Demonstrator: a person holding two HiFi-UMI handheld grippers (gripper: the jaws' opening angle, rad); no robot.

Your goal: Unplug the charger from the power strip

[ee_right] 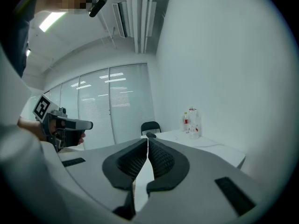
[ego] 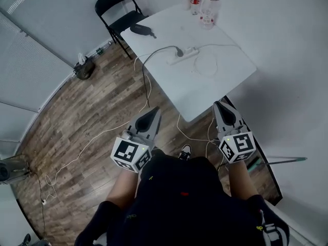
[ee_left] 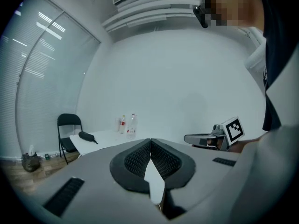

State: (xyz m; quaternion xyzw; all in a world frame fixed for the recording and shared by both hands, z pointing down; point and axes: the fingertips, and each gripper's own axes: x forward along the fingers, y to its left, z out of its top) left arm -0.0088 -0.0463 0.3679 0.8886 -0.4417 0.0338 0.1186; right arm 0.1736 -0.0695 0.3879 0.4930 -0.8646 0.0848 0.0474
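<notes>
Well short of the white rectangular surface (ego: pixel 225 70), both tools hang close to the person, so this looks like the approach step, with nothing reached yet. The long white power strip (ego: pixel 187 52) lies near the surface's middle, the black charger plug (ego: pixel 179 50) seated at its left end (its dark cable (ego: pixel 144 65) trails off the edge). The left gripper (ego: pixel 152 111) and right gripper (ego: pixel 221 108) each have jaws pressed together, holding nothing. Next, I judge, one must open and close on the plug while the other steadies the strip.
</notes>
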